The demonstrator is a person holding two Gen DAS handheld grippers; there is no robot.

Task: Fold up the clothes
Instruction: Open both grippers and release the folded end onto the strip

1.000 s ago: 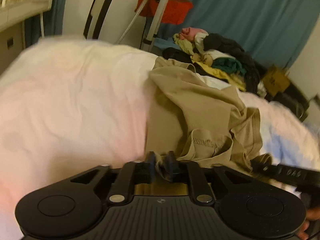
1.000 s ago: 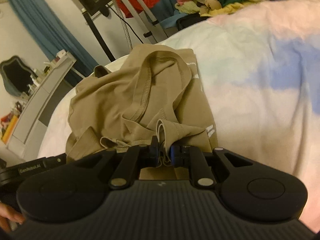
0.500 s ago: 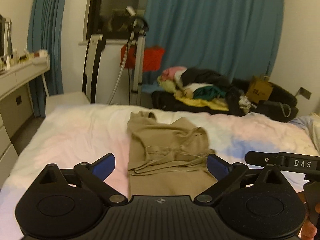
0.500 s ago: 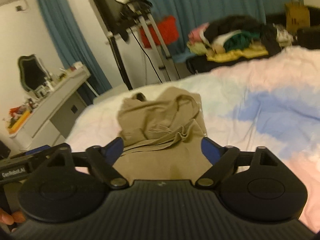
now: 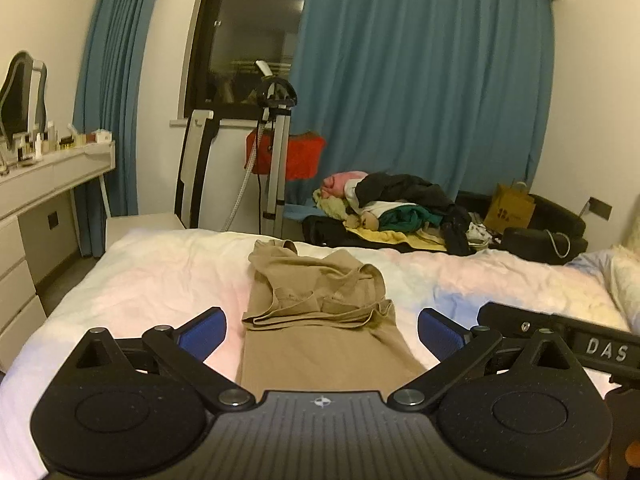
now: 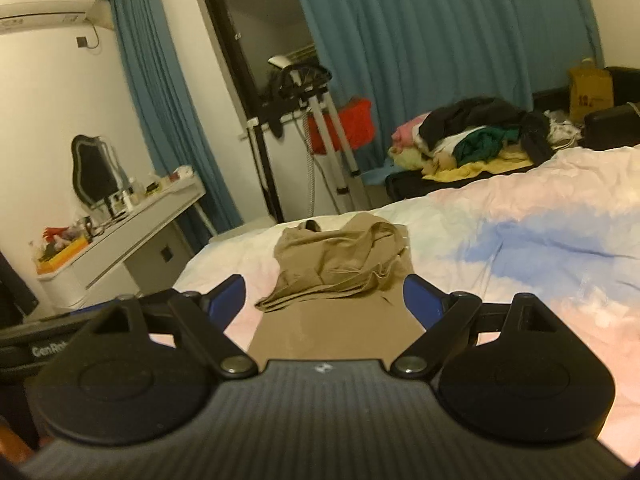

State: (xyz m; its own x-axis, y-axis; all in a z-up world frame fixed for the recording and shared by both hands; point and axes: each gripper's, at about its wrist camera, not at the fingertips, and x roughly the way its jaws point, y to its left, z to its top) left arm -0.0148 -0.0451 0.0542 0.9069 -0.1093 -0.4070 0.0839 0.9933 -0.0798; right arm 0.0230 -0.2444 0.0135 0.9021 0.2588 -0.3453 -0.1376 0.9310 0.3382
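Jaws now off tan garment (image 5: 320, 320)

One tan garment (image 5: 320, 320) lies on the bed (image 5: 160, 272). One heap of mixed clothes (image 5: 400, 208) sits past the bed's far edge. Two claws, left claw (image 5: 322, 332) and right claw (image 6: 324, 300), each with two blue pads (image 5: 202, 332). One yellow paper bag (image 5: 510, 208), one red bag (image 5: 296, 156), one mirror (image 6: 94, 174).

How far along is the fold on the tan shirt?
Done: the tan shirt lies on the bed in a narrow strip, its far end doubled back toward the camera. In hand: nothing; left gripper and right gripper are open above it. Left: tidy that bunched layer, then the clothes pile.
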